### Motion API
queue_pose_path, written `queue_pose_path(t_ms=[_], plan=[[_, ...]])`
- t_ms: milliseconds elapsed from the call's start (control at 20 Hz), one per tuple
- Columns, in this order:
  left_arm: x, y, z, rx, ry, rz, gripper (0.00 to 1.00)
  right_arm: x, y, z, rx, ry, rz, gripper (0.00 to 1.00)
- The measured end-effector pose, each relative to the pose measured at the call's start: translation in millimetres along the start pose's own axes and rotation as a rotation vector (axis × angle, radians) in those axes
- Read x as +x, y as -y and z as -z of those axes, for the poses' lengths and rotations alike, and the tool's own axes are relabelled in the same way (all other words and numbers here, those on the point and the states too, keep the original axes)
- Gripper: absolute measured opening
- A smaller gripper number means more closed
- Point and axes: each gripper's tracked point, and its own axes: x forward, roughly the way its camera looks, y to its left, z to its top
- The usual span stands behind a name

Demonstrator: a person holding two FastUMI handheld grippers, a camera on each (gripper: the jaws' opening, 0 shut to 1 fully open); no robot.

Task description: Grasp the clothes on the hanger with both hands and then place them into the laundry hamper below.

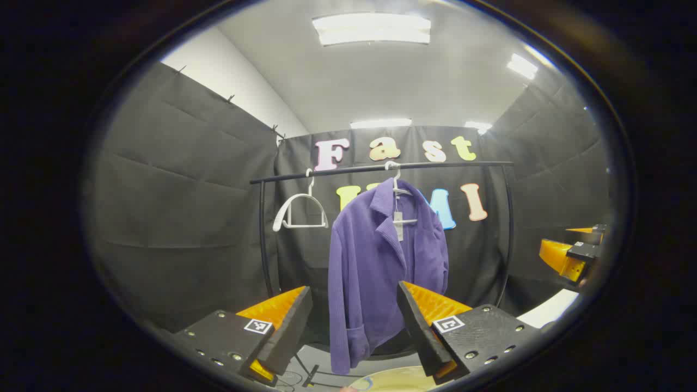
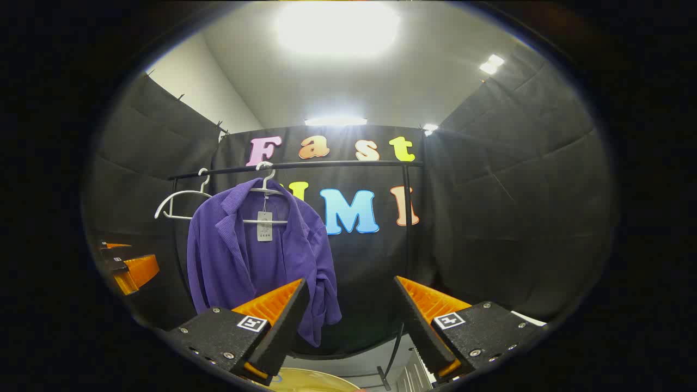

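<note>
The purple jacket [image 1: 381, 267] hangs on a white hanger [image 1: 400, 188] from the rail [image 1: 381, 169], well apart from both tools. The left gripper [image 1: 354, 321] and right gripper [image 2: 351, 321] both stand wide open, holding nothing. A one-sided pull could snag the hanger; the pale rim below is probably the hamper [image 2: 310, 379]

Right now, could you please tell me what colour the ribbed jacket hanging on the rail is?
The ribbed jacket is purple, clearest in the left gripper view.
</note>
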Motion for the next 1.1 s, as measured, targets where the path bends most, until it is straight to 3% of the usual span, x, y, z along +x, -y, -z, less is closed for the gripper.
queue_pose_path(t_ms=[400,850,1100], plan=[[0,4,0,0.003,0.002,-0.004,0.96,-1,0,2,0.001,-0.005,0.0,0.95],[-1,12,0,0.006,-0.001,-0.003,0.84,-1,0,3,-0.006,-0.007,-0.002,0.95],[9,14,-5,0.008,0.005,-0.023,0.91,0,-1,3,-0.007,0.002,-0.019,0.95]])
